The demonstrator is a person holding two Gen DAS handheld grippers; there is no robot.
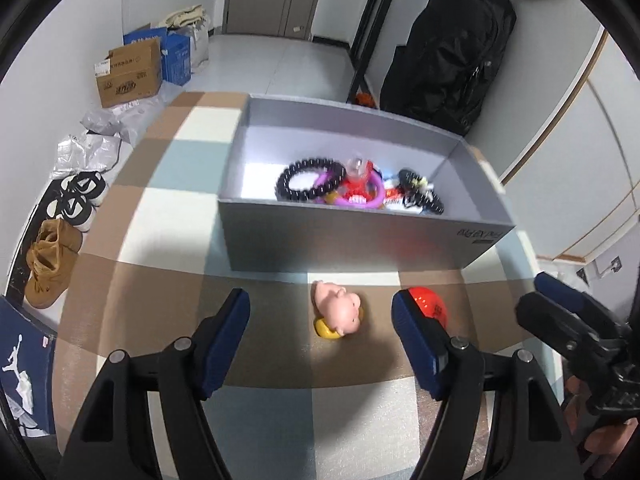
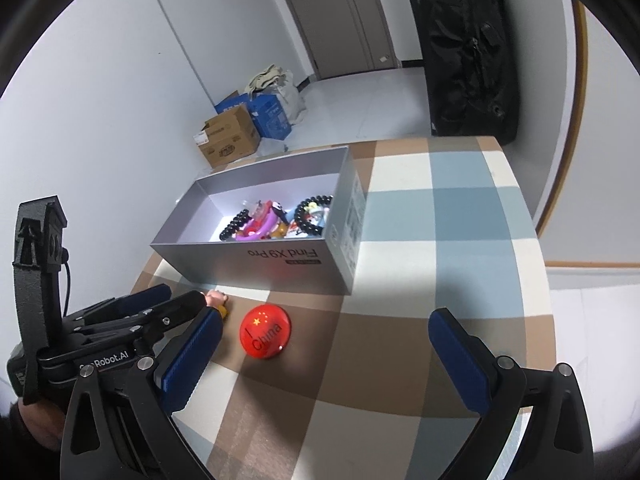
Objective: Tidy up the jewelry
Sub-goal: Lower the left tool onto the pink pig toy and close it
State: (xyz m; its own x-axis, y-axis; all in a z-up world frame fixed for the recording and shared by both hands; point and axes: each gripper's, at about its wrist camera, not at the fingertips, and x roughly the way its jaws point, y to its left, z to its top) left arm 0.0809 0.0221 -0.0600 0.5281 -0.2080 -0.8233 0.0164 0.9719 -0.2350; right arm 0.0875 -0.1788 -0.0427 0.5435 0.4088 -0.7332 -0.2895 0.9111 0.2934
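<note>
A grey open box (image 1: pixel 320 240) stands on the checked table; it also shows in the right wrist view (image 2: pixel 280 268). Inside lie a black bead bracelet (image 1: pixel 308 180), a purple ring (image 1: pixel 360 200) and other small trinkets. A pink pig charm (image 1: pixel 338 312) lies on the table in front of the box, between the fingers of my open left gripper (image 1: pixel 320 320). A red round China badge (image 2: pixel 266 332) lies beside it, partly behind the left gripper's right finger (image 1: pixel 416 340). My right gripper (image 2: pixel 324 356) is open and empty, with the badge between its fingers.
The checked table (image 2: pixel 440 240) drops off at its left and right edges. On the floor to the left stand cardboard boxes (image 1: pixel 128 76) and shoes (image 1: pixel 52 260). A black bag (image 1: pixel 452 44) hangs at the back right.
</note>
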